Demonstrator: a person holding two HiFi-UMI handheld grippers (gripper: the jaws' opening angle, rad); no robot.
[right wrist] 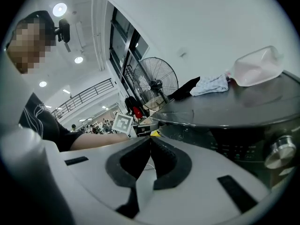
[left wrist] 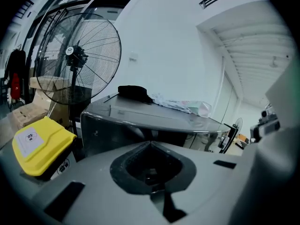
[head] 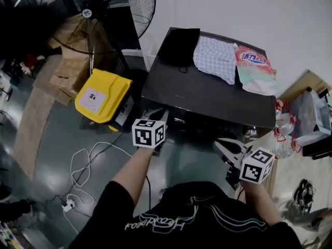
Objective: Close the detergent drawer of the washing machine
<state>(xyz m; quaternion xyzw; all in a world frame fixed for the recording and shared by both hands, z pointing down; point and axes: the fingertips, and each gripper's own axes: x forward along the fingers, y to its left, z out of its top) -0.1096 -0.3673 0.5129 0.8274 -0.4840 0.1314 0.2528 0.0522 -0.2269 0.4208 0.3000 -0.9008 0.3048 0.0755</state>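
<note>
Left gripper point(left wrist: 150, 143) and right gripper point(right wrist: 150, 138), fingers closed and empty, face the washing machine point(head: 207, 95); checked cloth point(head: 215, 58) and detergent pouch point(head: 254, 66) on top, yellow bin point(head: 101, 95) beside.

Items in my view, left to right:

1. Black wire-caged pedestal fan point(head: 111, 4), upright at the far left.
2. Brown cardboard boxes point(head: 61, 71), stacked under the fan's cage.
3. Yellow plastic lidded box point(head: 101, 95) with a white label. It sits on the floor, just right of the boxes and near the fan's post.
4. White power strip point(head: 68, 205), near left, with its white cable looping over the grey floor.
5. Black folded cloth point(head: 180, 44), far side.
6. Blue-and-white checked cloth point(head: 215, 58), just right of the black one.
7. Pink-and-white soft pouch point(head: 254, 69), lying flat just right of the checked cloth.
</note>
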